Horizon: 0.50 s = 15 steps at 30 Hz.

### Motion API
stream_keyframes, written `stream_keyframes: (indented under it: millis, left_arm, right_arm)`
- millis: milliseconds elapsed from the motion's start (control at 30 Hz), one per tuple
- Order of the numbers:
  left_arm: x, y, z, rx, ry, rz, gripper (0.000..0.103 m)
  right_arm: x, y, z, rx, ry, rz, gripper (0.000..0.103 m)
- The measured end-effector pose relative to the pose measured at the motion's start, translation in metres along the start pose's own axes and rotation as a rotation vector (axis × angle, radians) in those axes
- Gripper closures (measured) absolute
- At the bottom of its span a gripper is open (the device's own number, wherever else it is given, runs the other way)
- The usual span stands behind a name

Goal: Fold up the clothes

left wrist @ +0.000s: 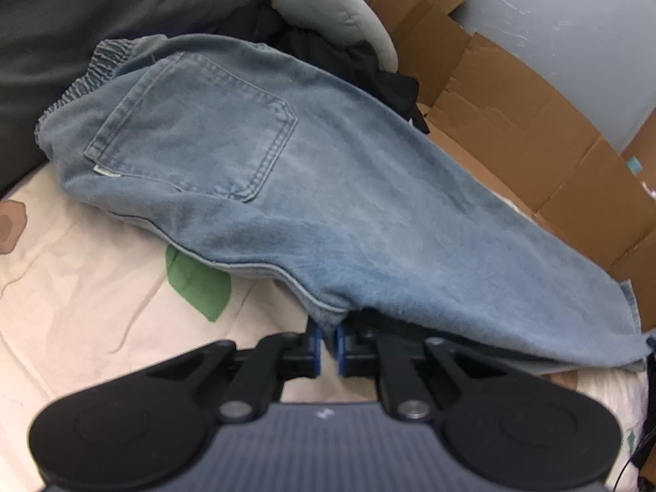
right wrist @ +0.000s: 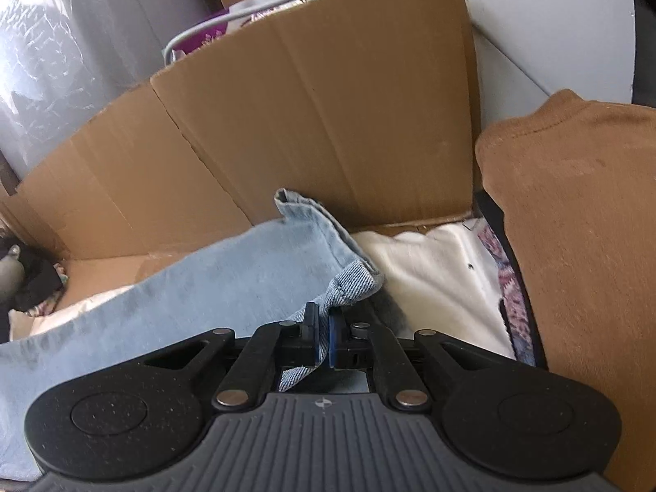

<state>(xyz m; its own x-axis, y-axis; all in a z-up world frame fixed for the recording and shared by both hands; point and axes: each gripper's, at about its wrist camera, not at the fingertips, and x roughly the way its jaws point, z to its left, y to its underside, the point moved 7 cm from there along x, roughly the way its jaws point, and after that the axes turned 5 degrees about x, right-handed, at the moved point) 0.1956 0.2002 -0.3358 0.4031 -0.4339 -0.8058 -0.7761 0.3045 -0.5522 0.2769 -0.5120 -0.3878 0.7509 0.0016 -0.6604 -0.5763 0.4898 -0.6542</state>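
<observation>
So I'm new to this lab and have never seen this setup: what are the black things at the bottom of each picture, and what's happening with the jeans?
Those are hand-held tongs, one in each of a person's hands, each with a wide-angle camera looking along its two fingers. One picture comes from the left tongs, the other from the right tongs. Light blue jeans lie on a cream printed bedsheet, back pocket up, with flattened cardboard behind and a brown garment to the right. Both tongs are shut on the denim: the left on an edge partway along, the right at the leg hem.
</observation>
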Motion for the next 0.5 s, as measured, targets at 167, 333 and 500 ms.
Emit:
stream_keyframes:
  millis: [167,333,500]
  left_arm:
    - [0.001,0.006,-0.001,-0.003,0.004,0.019,0.096]
    - [0.001,0.003,-0.001,0.000,0.009,0.022,0.096]
    - [0.004,0.005,0.001,-0.011,0.019,0.035,0.096]
  right_arm:
    - [0.000,-0.002,-0.001,0.013,-0.001,-0.002,0.100]
    - [0.015,0.021,-0.021,0.068,0.035,0.076,0.100]
    - [0.015,0.032,-0.031,0.105,0.044,0.104,0.089]
